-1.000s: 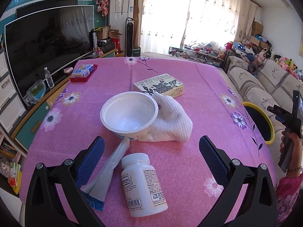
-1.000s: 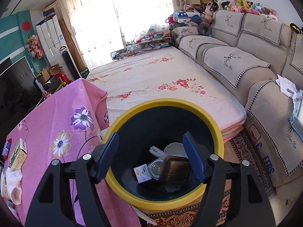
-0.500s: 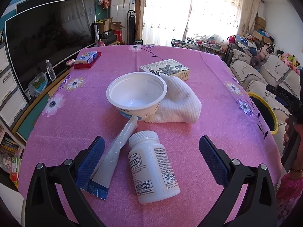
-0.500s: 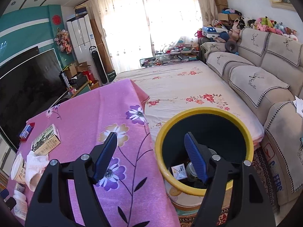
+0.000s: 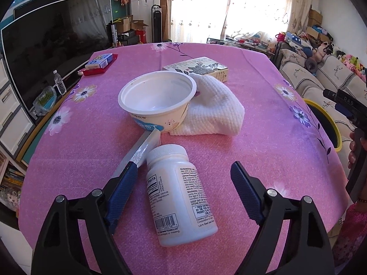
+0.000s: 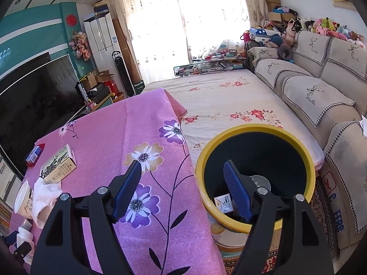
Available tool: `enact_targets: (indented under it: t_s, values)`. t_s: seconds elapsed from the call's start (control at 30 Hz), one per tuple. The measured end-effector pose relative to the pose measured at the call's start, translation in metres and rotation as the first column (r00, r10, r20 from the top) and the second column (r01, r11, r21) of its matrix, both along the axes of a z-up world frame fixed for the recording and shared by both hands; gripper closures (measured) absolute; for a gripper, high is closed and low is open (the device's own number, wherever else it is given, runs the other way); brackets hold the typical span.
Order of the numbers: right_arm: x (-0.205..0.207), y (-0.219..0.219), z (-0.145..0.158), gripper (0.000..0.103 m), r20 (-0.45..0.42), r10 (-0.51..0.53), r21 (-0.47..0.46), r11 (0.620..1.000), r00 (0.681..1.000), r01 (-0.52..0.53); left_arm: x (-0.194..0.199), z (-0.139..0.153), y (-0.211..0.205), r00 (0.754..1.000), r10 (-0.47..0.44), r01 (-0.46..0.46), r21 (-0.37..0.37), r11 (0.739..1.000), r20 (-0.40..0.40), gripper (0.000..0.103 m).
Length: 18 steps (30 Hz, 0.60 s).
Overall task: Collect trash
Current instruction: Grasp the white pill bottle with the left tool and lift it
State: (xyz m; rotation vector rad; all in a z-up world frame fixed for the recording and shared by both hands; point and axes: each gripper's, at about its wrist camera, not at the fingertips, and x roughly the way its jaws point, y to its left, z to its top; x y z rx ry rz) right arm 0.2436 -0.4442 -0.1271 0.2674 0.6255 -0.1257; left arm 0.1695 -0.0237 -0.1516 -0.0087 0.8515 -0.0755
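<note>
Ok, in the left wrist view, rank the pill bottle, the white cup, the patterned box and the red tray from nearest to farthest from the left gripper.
1. Pill bottle, lying between the open jaws of the left gripper.
2. White cup, just beyond, mid-table.
3. Patterned box, behind the cup, right of it.
4. Red tray, far left corner.
</note>
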Motion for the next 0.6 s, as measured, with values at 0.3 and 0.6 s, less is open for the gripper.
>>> enact_targets:
  t_s: [0.3,0.6]
  values:
    - [0.002,-0.002,-0.004,0.033,-0.013,0.003,0.010,1.000,1.000,-0.003,0.005,-0.017,-0.010,0.997,-0.041,0.040,-0.018,0.999,-0.065,0.049]
    - [0.001,-0.003,-0.006,0.032,-0.012,0.002,0.016,1.000,1.000,-0.002,0.007,-0.024,-0.026,0.998,-0.063,0.064,0.047,0.997,-0.020,0.055]
